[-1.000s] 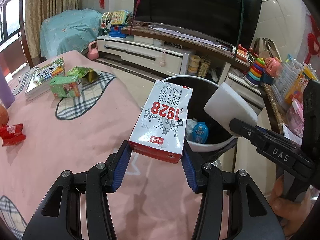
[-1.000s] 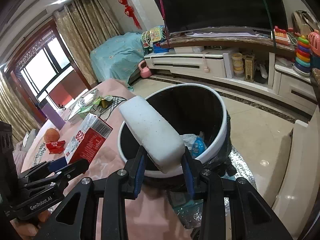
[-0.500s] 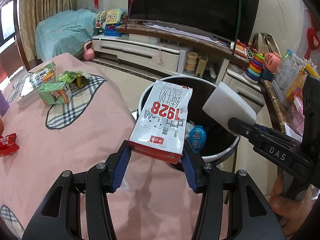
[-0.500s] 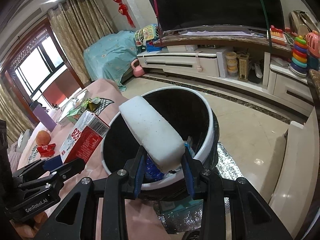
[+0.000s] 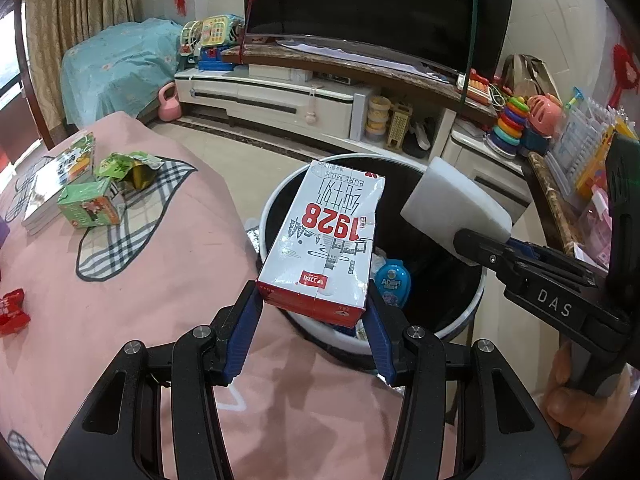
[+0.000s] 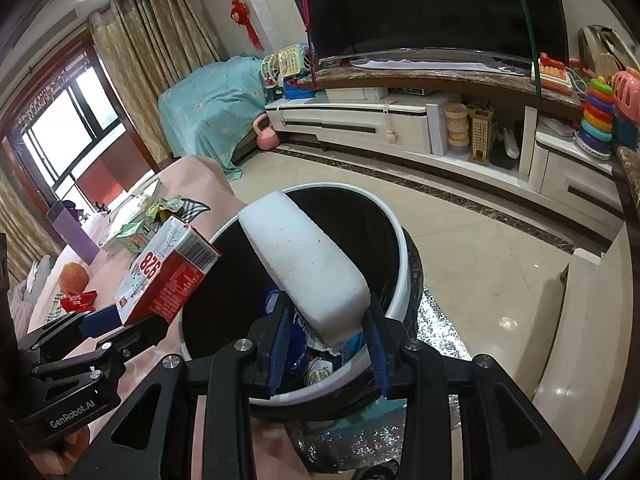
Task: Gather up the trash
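Home living room, television (image 5: 376, 4), TV cabinet (image 6: 360, 124), curtains (image 6: 160, 80)

Milk carton (image 5: 328, 236) left of foam block (image 5: 454, 204), both above the bin (image 5: 476, 296), table (image 5: 120, 300) to its left

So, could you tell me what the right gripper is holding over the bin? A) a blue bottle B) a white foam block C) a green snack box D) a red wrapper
B: the right gripper is shut on the white foam block, held above the open bin.
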### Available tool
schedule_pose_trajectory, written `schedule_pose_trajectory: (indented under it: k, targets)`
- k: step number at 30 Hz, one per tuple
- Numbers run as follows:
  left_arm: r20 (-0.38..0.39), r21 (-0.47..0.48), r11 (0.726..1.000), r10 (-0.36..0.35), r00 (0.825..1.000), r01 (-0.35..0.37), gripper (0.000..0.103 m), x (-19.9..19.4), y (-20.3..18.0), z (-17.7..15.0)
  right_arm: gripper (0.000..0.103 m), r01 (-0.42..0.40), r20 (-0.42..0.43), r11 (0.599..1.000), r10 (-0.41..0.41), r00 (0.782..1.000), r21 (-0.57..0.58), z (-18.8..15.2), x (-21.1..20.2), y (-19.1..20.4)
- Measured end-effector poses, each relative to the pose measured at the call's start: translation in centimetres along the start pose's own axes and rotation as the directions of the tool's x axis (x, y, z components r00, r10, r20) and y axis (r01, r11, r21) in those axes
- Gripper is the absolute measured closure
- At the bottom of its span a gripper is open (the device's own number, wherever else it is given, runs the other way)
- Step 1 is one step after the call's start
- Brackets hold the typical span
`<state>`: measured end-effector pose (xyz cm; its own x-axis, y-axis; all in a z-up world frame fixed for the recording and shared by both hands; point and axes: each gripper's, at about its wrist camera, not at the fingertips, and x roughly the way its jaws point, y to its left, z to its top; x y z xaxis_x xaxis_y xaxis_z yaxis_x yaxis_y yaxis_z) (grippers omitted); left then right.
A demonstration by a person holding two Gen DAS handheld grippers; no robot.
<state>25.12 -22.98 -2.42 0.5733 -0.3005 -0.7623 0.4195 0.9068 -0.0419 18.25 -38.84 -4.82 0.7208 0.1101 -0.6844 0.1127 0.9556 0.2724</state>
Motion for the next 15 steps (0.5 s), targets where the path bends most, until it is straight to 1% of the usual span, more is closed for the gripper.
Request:
schedule_pose_trajectory:
  k: [15]
  targets:
    - [-0.049,-0.002,1.0,-0.008,0.999,0.008,0.053,1.8,-0.1,0.3,0.066,0.007,-0.035,1.0,-0.008,0.999,-0.026,0.8,1.6,-0.2]
